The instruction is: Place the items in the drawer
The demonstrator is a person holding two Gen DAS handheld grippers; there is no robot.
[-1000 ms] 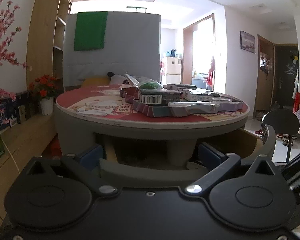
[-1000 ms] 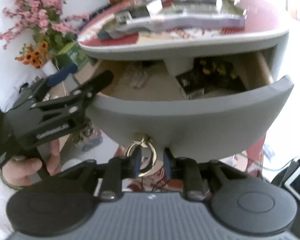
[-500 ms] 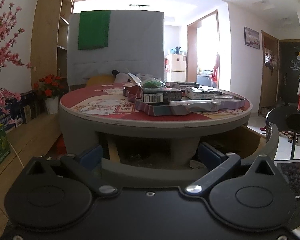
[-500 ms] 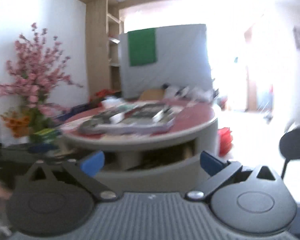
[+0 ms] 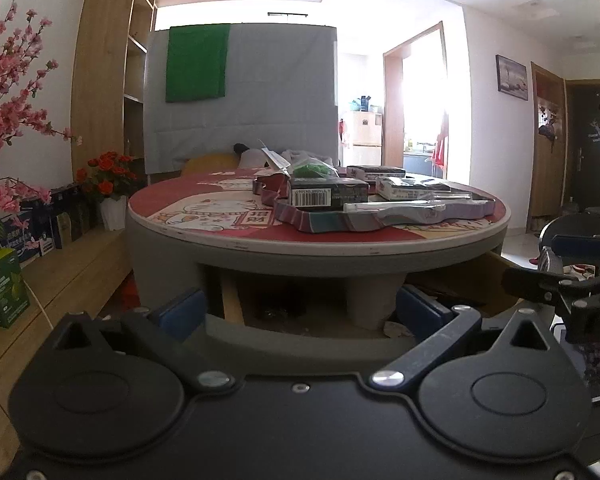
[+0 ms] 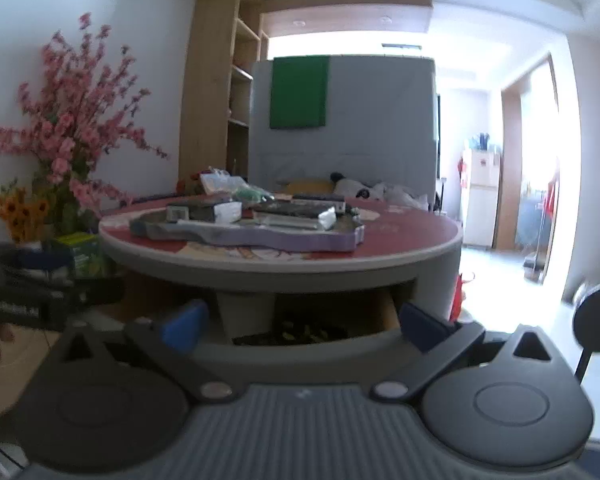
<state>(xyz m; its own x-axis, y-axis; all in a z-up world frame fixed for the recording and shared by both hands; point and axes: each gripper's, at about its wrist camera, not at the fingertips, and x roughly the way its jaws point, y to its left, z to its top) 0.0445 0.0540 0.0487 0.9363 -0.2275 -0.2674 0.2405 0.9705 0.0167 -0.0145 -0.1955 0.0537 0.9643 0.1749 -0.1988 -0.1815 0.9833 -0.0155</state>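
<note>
Both tools are held low before the round bench (image 5: 220, 236), and each one is spread wide with nothing between its blue pads. The left tool (image 5: 300, 316) and the right tool (image 6: 306, 324) both point at the open drawer (image 6: 300, 350) under the bench top. Its curved grey front stands out toward the cameras. The items wait on the bench in a purple tray (image 5: 380, 220): a dark box with a barcode (image 5: 328, 196) and other packages beside it.
</note>
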